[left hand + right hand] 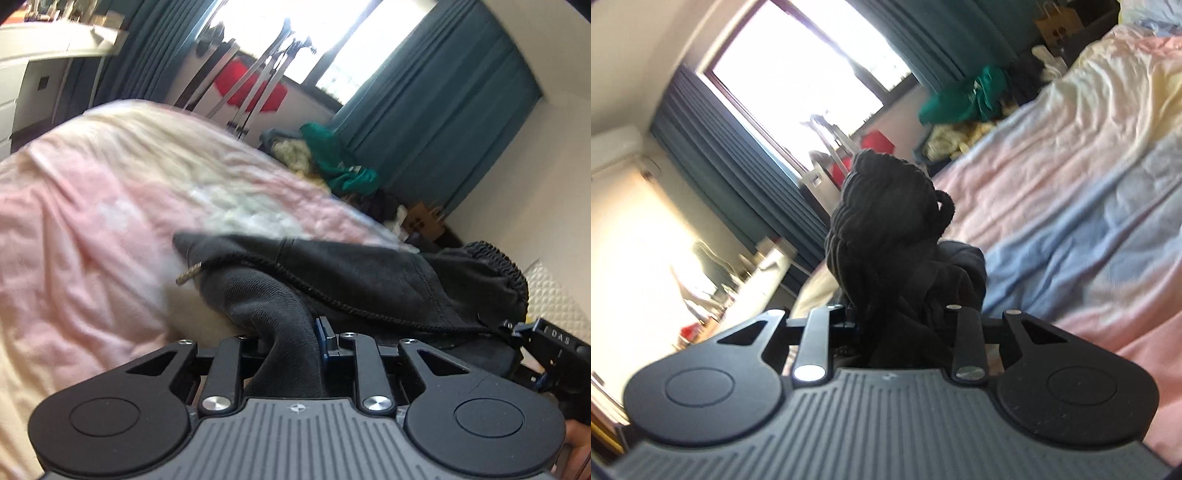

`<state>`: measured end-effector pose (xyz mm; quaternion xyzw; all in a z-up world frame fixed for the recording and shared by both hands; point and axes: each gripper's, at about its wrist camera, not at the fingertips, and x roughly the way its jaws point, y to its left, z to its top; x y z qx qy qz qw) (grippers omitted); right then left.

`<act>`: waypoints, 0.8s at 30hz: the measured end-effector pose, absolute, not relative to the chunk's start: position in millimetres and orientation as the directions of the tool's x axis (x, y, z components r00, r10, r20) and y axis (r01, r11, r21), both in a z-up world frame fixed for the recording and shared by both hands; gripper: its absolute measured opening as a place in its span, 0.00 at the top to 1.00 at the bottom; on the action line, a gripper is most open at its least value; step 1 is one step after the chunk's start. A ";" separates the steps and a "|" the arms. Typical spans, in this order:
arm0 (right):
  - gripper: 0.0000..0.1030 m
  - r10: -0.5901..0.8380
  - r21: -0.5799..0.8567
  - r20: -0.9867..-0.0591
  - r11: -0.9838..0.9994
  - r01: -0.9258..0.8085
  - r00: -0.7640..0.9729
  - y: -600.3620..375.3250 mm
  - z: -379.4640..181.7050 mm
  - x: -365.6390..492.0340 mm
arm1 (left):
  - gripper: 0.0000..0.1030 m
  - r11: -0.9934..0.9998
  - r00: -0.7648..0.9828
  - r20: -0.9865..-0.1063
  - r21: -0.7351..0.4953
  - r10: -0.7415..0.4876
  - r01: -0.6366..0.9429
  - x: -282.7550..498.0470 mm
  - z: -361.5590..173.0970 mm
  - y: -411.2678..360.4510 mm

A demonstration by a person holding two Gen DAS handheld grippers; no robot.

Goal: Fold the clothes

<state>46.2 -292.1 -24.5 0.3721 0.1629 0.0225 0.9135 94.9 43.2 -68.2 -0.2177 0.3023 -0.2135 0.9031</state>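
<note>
A dark grey garment with a drawstring (pixel 332 273) hangs between both grippers above the bed. My left gripper (pixel 291 339) is shut on a bunched fold of it. In the left wrist view the right gripper (pixel 517 328) pinches the garment's ribbed edge at the far right. In the right wrist view my right gripper (pixel 897 317) is shut on the same dark garment (pixel 894 221), whose ribbed hem bulges up above the jaws and hides the fingertips.
The bed (pixel 92 221) carries a pink, cream and blue quilt (pixel 1071 184). A pile of clothes with a green garment (pixel 340 162) lies beyond the bed by the teal curtains (pixel 443 110). A metal stand (pixel 251 74) is by the window. White drawers (pixel 29 74) are at far left.
</note>
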 end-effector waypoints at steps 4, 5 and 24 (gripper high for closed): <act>0.69 0.143 0.703 -0.255 0.706 0.082 0.957 -331.4 3.6 38.9 | 0.79 0.811 0.732 -0.418 -0.494 -0.538 0.314 108.9 -37.0 -10.0; 0.69 0.132 0.696 -0.258 0.712 0.089 0.957 -344.6 12.1 42.3 | 0.79 0.812 0.729 -0.420 -0.485 -0.541 0.324 119.5 -30.5 -30.1; 0.68 -0.218 0.684 -0.414 0.566 0.460 0.884 -599.0 -83.5 89.1 | 0.77 0.773 0.527 -0.566 -0.427 -0.633 0.470 329.9 -139.4 -365.3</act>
